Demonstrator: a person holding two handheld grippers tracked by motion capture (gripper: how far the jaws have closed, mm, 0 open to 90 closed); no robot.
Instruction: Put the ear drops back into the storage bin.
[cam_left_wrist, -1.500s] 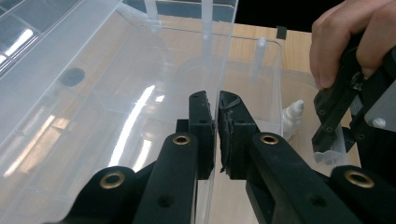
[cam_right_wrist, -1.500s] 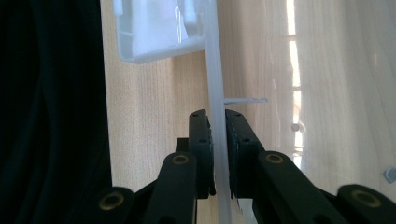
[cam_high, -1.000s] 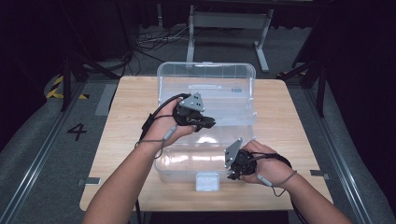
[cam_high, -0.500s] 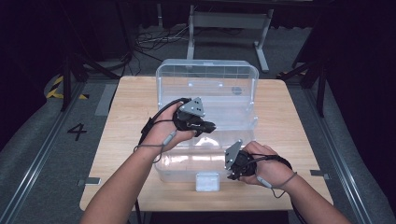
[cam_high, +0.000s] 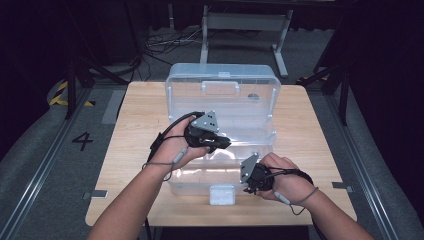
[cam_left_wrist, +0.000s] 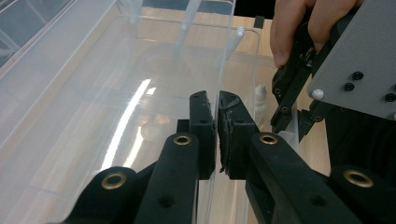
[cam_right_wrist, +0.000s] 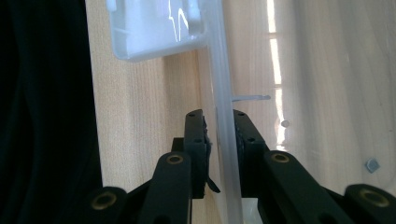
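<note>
A clear plastic box (cam_high: 200, 177) stands open on the wooden table, its lid (cam_high: 222, 95) tilted up behind with a handle on it. My left gripper (cam_high: 222, 143) reaches over the box's middle; in the left gripper view its jaws (cam_left_wrist: 217, 100) are shut on a thin clear wall (cam_left_wrist: 226, 56) of the box. My right gripper (cam_high: 245, 181) is at the front right of the box, and its jaws (cam_right_wrist: 219, 116) close around the front rim (cam_right_wrist: 220, 70). The right gripper (cam_left_wrist: 292, 126) also appears close by in the left gripper view.
A white latch (cam_high: 222, 195) hangs at the middle of the box's front edge, seen as the latch (cam_right_wrist: 154, 28) just beyond my right jaws. The table (cam_high: 135, 125) has bare wood left and right of the box. Dark floor, cables and a metal stand lie beyond.
My left gripper has drifted a little toward the person and lower over the box. The right gripper and the box stay where they were.
</note>
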